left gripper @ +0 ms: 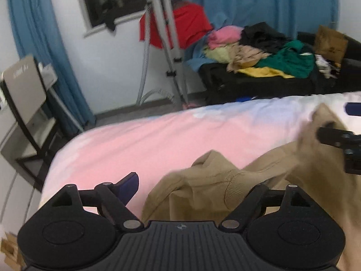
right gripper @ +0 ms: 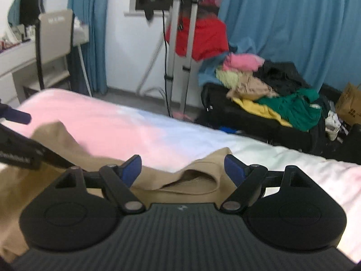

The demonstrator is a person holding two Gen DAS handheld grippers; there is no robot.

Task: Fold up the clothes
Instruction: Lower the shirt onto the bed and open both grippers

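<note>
A tan garment lies crumpled on the pink and white bed. My left gripper is open; its left blue pad shows, its right finger is hidden under tan cloth. In the right wrist view my right gripper is open, its blue pads spread on either side of a ribbed cuff or hem of the tan garment, not closed on it. The right gripper also shows at the right edge of the left wrist view, and the left gripper at the left edge of the right wrist view.
A black suitcase heaped with coloured clothes stands beyond the bed. A tripod with a red garment stands by the blue curtains. A chair and desk stand at the left. A cardboard box sits at the right.
</note>
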